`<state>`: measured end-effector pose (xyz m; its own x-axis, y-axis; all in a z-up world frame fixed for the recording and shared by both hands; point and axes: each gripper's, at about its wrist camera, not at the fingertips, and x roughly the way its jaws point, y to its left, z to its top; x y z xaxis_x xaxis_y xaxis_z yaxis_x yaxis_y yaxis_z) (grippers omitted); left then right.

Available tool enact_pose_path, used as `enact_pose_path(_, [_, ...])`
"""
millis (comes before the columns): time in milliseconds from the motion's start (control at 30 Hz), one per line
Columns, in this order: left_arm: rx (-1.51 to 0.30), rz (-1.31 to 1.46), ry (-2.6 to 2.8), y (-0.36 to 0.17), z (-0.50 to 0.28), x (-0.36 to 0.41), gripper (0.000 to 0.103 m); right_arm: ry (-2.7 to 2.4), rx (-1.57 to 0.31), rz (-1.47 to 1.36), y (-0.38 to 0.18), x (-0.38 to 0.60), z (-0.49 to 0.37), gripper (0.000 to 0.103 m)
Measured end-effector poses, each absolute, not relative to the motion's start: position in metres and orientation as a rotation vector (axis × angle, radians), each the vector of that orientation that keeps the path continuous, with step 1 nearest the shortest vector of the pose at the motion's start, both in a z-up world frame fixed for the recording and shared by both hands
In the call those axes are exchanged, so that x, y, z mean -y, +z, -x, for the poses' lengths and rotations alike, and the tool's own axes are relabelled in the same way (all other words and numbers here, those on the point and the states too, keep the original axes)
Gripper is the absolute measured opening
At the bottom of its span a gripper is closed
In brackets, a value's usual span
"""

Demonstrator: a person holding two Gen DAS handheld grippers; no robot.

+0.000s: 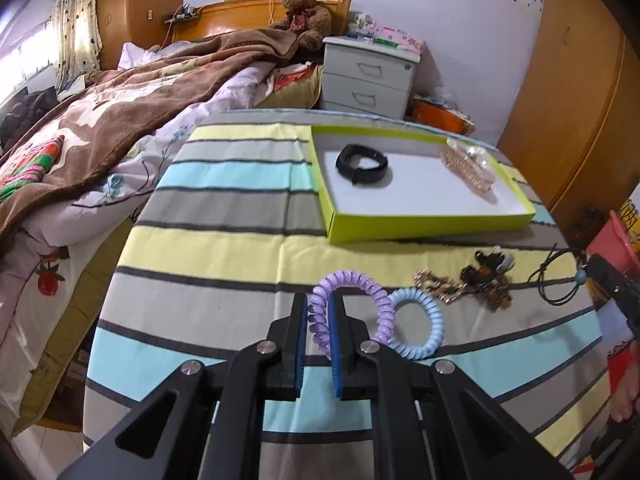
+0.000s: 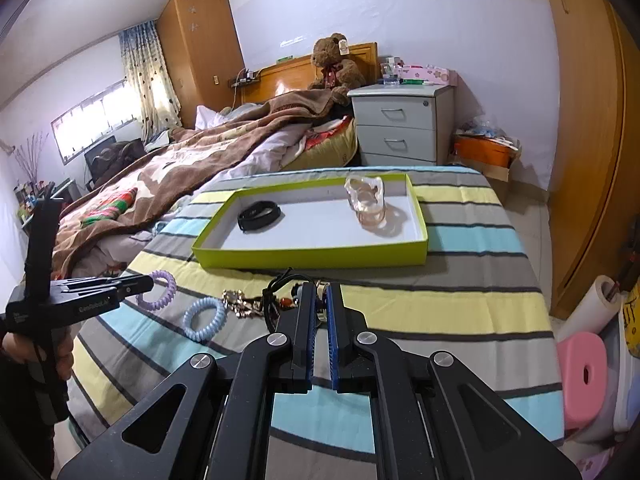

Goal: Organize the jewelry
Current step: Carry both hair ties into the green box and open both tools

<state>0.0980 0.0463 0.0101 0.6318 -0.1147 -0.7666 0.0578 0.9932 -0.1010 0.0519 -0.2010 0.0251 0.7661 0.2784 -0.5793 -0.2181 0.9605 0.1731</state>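
Note:
My left gripper (image 1: 319, 304) is shut on a purple spiral hair tie (image 1: 360, 296), held just above the striped cloth; it also shows in the right wrist view (image 2: 158, 290). A light blue spiral hair tie (image 1: 416, 328) lies beside it. A gold chain and dark charm pile (image 1: 468, 284) and a black cord necklace (image 1: 560, 280) lie to the right. My right gripper (image 2: 319, 296) is narrowly closed over small jewelry pieces (image 2: 320, 308); what it pinches is unclear. The yellow-green tray (image 1: 420, 228) holds a black band (image 1: 362, 164) and a clear-and-gold hair clip (image 1: 468, 168).
The striped table (image 2: 460, 312) ends at the bed with a brown blanket (image 1: 120, 112) on the left. A grey nightstand (image 1: 368, 76) stands behind. A pink stool (image 2: 584, 372) and a paper roll (image 2: 592, 304) sit at the right.

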Motion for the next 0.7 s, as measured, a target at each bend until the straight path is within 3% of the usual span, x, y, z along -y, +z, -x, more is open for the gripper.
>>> enact_pose_path(700, [-0.797, 0.097, -0.169, 0.051, -0.150, -0.022, 0.011, 0.289, -0.633, -0.029, 0.059, 0.186, -0.142, 0.005])
